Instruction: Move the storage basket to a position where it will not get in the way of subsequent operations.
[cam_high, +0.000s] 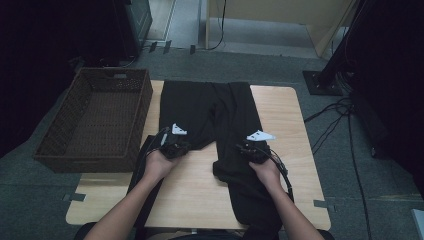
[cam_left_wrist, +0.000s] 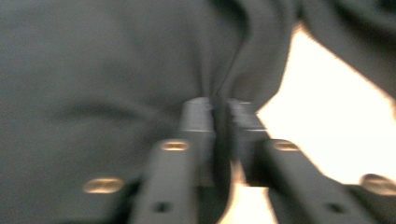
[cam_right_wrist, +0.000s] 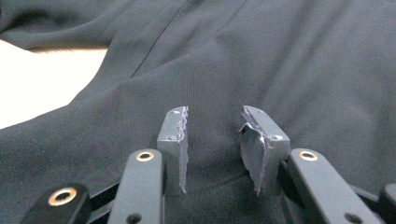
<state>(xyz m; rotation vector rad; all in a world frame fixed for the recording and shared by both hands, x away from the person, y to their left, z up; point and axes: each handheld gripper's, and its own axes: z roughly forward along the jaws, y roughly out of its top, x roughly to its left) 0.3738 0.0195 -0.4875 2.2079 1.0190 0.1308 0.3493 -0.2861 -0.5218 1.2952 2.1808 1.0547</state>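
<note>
High view puts the black trousers flat on the wooden table, waistband at the far edge, one leg running off the near edge by my right forearm, the other leg bunched toward my left side. My left gripper sits on the near edge of the left leg; in the left gripper view, blurred as it is, my jaws stand nearly together with a ridge of the cloth pinched between them, so I count that a hold. My right gripper rests on the right leg, and in the right gripper view its jaws stand part open with the fabric lying slack beneath and between them, the pads not pressing on it.

To fold this well, I judge I should close the right jaws on a full pinch, both layers, level with the left hold, then lift both hands evenly so the leg carries over without twisting or dragging.

Beside the table on my left stands a dark wicker basket. No label, brand or writing can be read anywhere.
</note>
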